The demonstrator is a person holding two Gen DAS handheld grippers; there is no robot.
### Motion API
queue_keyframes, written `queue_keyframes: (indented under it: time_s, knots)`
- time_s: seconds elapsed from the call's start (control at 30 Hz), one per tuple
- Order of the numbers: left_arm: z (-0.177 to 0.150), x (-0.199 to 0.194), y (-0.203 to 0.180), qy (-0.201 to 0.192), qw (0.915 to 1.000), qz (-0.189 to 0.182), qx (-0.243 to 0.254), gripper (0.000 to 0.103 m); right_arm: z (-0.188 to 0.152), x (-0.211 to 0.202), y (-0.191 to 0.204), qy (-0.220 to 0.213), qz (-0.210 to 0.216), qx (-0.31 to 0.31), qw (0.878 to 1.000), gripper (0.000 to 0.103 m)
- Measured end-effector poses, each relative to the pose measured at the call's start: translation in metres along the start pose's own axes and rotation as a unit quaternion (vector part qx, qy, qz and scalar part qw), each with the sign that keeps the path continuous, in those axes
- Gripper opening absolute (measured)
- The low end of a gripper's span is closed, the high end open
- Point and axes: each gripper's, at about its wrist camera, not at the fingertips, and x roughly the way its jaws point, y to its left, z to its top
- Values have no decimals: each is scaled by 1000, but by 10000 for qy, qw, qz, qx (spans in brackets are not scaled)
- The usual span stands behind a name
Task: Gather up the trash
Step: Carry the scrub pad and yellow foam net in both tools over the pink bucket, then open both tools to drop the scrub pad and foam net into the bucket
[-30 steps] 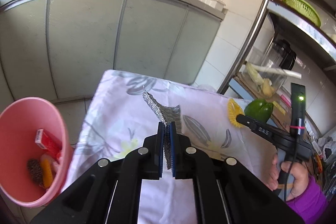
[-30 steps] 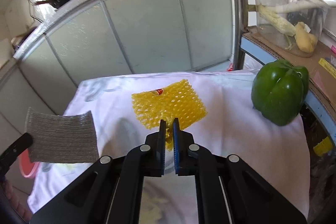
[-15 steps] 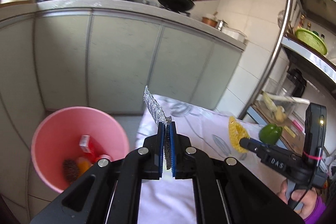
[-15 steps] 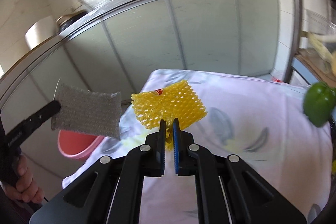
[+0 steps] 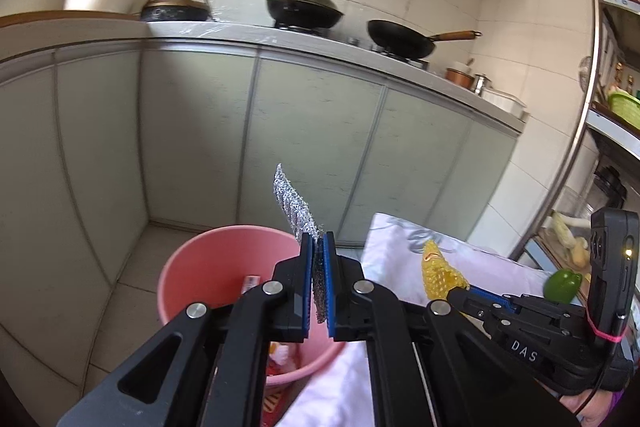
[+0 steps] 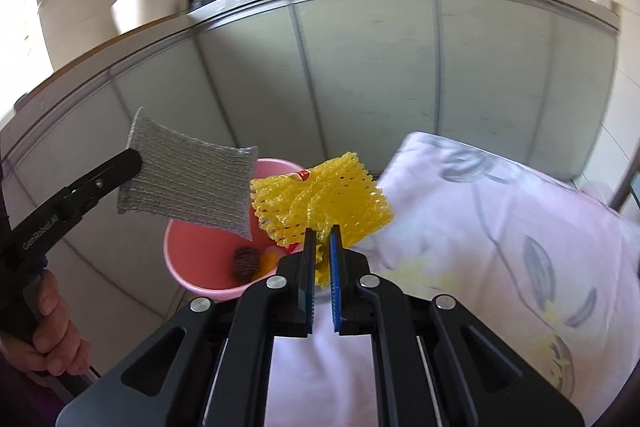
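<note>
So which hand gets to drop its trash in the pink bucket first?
Probably left. The left tool holds the silver scrubber over the pink bucket; the right tool with the yellow net looks beside its rim.

Black claws (image 5: 318, 291) with blue pads, silver screws, white "DAS" lettering, purple sleeve.

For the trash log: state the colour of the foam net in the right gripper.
Yellow foam net, clearest in the right wrist view.
</note>
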Motion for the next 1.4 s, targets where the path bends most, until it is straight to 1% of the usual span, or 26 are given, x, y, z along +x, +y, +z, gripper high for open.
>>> queue_keyframes:
  time_s: [0.23,0.5,0.7,1.0,1.4]
  knots:
    - [-2,0,26,15,9995,276,-142,5,4,25,37,164,277,-359,9988,7]
    - [-8,12,41,146,9982,562,-179,5,6,52,55,361,466,-548,9968,7]
    - [-15,25,48,247,9966,781,-128,5,4,70,59,546,553,-509,9957,7]
    - [-25,44,56,452,9942,973,-122,5,1,96,56,819,576,-398,9942,7]
    - [-33,65,56,668,9917,1101,-51,5,1,110,56,932,508,-410,9935,7]
